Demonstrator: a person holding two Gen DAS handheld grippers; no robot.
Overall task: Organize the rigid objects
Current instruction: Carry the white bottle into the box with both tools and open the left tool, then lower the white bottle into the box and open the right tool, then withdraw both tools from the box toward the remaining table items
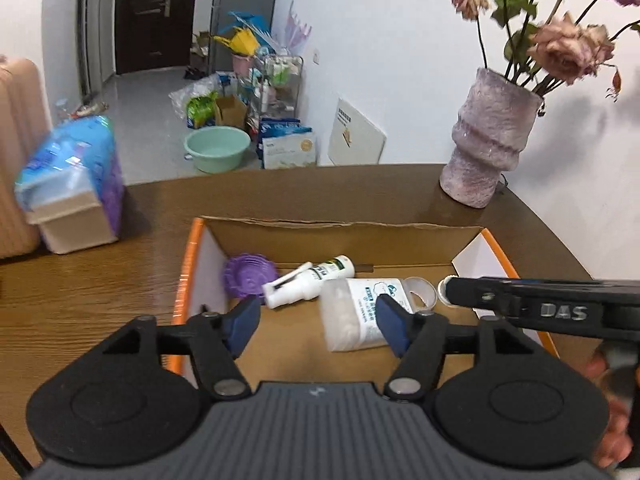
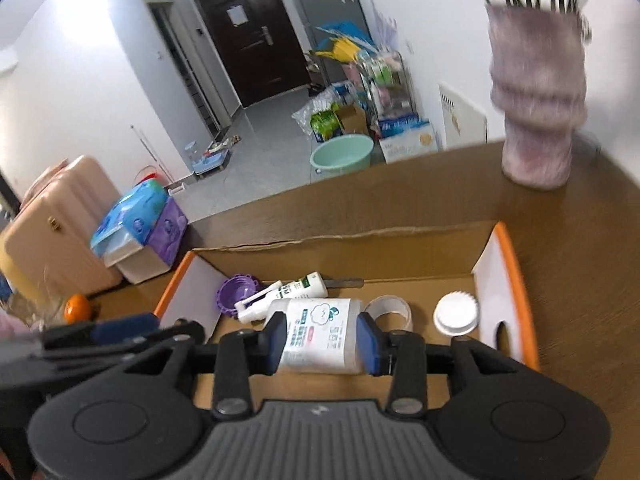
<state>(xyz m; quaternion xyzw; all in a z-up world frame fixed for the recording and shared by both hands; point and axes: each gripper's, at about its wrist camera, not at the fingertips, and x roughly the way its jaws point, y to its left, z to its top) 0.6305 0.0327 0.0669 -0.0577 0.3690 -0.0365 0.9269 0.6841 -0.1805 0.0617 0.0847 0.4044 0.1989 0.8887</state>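
Note:
An open cardboard box (image 1: 332,236) with orange-edged flaps sits on the wooden table. Inside lie a purple ridged lid (image 1: 249,274), a white spray bottle (image 1: 308,282), a clear jar of cotton swabs (image 1: 356,316), a clear tape roll (image 1: 420,290) and a white cap (image 2: 456,314). My left gripper (image 1: 318,328) is open and empty above the box's near side. My right gripper (image 2: 322,344) hangs over the box with its blue pads either side of the swab jar (image 2: 320,332), which lies on the box floor; the jaws look open. The right gripper's body (image 1: 540,308) crosses the left wrist view.
A pink vase (image 1: 490,140) with dried flowers stands at the table's far right. A tissue box holder (image 1: 72,200) sits at the left edge. An orange (image 2: 77,307) lies left of the box. Beyond the table are a suitcase (image 2: 52,232), a green basin (image 1: 216,148) and floor clutter.

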